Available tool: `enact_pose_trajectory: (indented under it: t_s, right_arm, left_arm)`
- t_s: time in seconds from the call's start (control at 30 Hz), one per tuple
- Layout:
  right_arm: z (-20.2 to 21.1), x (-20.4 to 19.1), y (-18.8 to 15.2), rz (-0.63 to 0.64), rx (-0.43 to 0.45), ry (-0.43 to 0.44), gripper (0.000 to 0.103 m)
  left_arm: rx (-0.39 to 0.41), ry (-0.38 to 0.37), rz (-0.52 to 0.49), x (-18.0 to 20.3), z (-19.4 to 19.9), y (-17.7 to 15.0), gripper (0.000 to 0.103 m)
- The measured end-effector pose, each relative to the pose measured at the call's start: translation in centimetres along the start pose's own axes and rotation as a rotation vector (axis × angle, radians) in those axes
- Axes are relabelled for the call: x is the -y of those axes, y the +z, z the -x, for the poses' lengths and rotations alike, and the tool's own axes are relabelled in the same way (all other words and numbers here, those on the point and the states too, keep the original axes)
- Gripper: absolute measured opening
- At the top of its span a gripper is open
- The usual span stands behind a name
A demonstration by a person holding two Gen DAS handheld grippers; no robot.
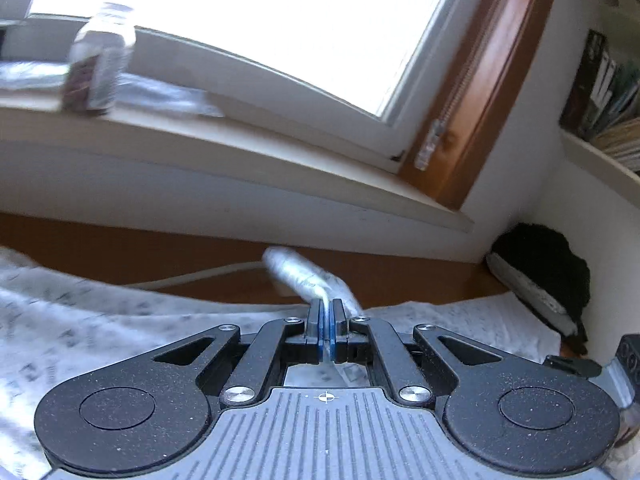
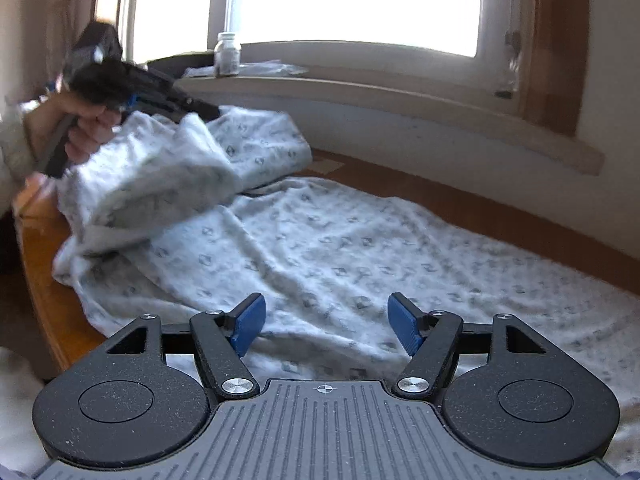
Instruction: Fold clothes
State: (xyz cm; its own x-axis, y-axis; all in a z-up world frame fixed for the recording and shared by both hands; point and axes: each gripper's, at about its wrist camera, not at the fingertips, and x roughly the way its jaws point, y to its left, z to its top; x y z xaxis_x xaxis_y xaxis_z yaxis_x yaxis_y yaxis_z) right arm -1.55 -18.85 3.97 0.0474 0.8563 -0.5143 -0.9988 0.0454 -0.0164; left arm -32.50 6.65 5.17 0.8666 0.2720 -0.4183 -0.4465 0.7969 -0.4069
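White garment (image 2: 320, 248) with a faint grey print, spread rumpled over a brown wooden counter (image 2: 44, 280); most of it lies flat, reaching from the near edge toward the wall under the window. Its left part is lifted off the surface and hangs in a thick fold. Left gripper (image 1: 328, 320): fingers clenched on a pinch of that cloth, a twisted tuft of it sticking out past the tips; in the right wrist view the same gripper (image 2: 208, 111) is raised above the left side of the counter, blurred, held by a bare hand (image 2: 86, 126) with a pale sleeve at the picture's edge. Right gripper (image 2: 326, 326): fingers released, blue pads spread apart, nothing between them, poised over the flat cloth near its front edge; contact with the fabric cannot be judged. Behind the counter, a pale windowsill (image 2: 360, 88) below a bright window (image 2: 352, 4) with a brown wooden frame. On the sill a clear jar (image 2: 227, 54) with a lid, and beside it some crinkled clear plastic (image 2: 260, 69). At the far right corner in the left wrist view, a dark bundle (image 1: 548, 268) sits against the wall, with a shelf of books (image 1: 608, 120) above it.
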Motion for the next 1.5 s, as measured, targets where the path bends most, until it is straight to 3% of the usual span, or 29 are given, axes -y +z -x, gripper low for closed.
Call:
enact_pose_trajectory:
  t_s: [0.2,0.4,0.57,0.63,0.77,1.07,1.17,1.2,1.23,1.27,1.37,1.5]
  right_arm:
    - [-1.3,-0.8,1.6,0.002,-0.023,0.074,0.068]
    - [-3.5,-2.7,3.4,-0.033,-0.036,0.194,0.068]
    - [-4.5,-4.0,4.8,-0.062,-0.010,0.290,0.068]
    - [-5.0,-4.4,5.2,-0.046,-0.012,0.283,0.068]
    - [-5.6,-4.9,5.2,-0.004,-0.030,0.221,0.068]
    - [-5.2,-3.6,3.7,-0.021,-0.059,0.077,0.069]
    - [-5.3,-2.7,3.6,-0.070,-0.068,0.063,0.070]
    - [-5.3,-2.6,3.5,-0.077,-0.066,0.066,0.071]
    - [-5.3,-2.6,3.5,-0.077,-0.065,0.068,0.072]
    - [-5.3,-2.7,3.4,-0.076,-0.065,0.068,0.072]
    - [-5.2,-2.8,3.4,-0.072,-0.062,0.065,0.072]
    - [-5.1,-2.6,3.4,-0.092,-0.050,0.072,0.072]
  left_arm:
    - [-0.001,0.048,0.031,-1.9,0.7,-0.8,0.006]
    - [0.015,0.106,0.061,-2.4,2.1,-1.1,0.023]
    - [0.034,0.127,0.083,-1.6,3.6,-1.5,0.024]
    - [0.033,0.135,0.084,-0.6,3.9,-1.7,0.024]
    - [0.017,0.161,0.003,3.3,3.7,-2.7,0.055]
    - [-0.066,0.100,-0.204,13.2,-0.5,-5.3,0.066]
    - [-0.103,0.142,-0.263,14.2,-2.0,-6.6,0.063]
    - [-0.100,0.157,-0.275,14.2,-2.2,-7.0,0.056]
    - [-0.084,0.164,-0.264,13.9,-1.8,-7.2,0.024]
    - [-0.062,0.166,-0.242,13.4,-1.1,-7.3,0.005]
    - [0.015,0.178,-0.171,12.0,1.3,-7.6,0.004]
    - [0.145,0.225,-0.040,9.5,7.8,-7.9,0.004]
